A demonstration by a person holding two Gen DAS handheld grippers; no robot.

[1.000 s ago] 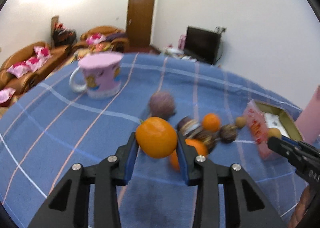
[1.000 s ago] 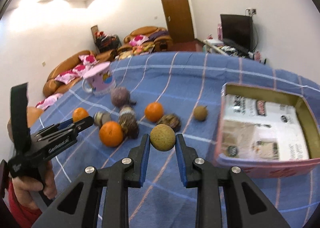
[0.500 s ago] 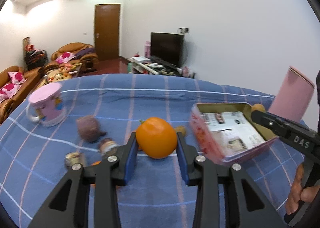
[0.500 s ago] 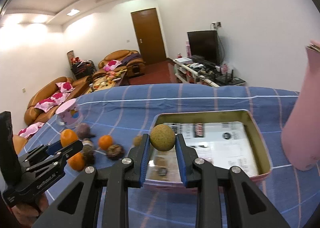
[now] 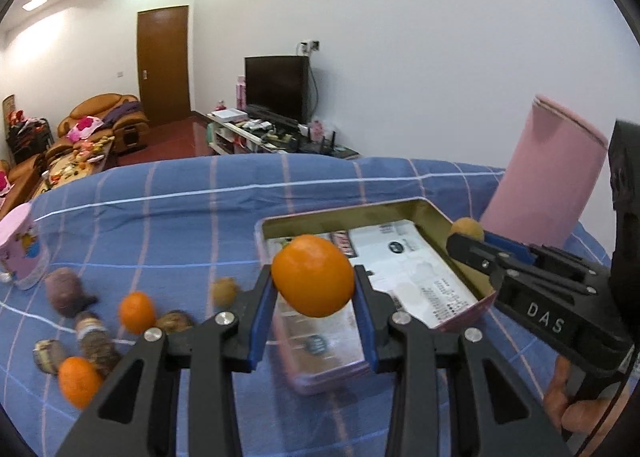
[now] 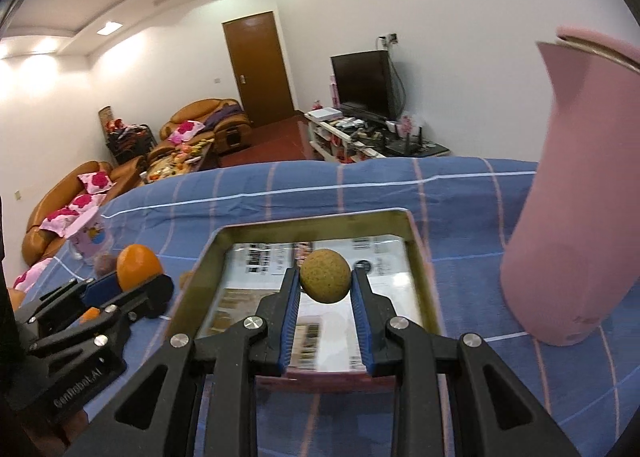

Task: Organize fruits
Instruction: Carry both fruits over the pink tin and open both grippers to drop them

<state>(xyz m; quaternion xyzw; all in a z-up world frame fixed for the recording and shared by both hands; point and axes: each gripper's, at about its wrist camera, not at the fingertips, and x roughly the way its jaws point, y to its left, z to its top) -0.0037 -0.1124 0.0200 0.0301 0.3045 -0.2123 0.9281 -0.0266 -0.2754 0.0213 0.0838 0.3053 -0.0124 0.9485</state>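
Two fruits are being held up at once. An orange (image 5: 313,281) is pinched between the blue-padded jaws of the left gripper (image 5: 314,309), up in the air over the near-left corner of the pink tin (image 5: 420,204). A small tan, rough-skinned round fruit (image 6: 325,275) is clamped in the jaws of the right gripper (image 6: 325,297), hanging over the middle of the same tin, whose bottom is lined with printed paper. From the left wrist view, the right gripper's tips show up by the tin's right edge.

Loose fruit is left on the blue checked cloth (image 5: 180,225) to the left of the tin: a small orange (image 5: 137,311), another orange (image 5: 79,381) nearer the camera, a purplish round fruit (image 5: 66,291), a small tan fruit (image 5: 224,291) just beside the tin, and a few dark brown ones too blurred to name. A pink mug (image 5: 22,249) is parked further left, well apart from the tin. A tall pink container (image 6: 576,193) stands just right of the tin.
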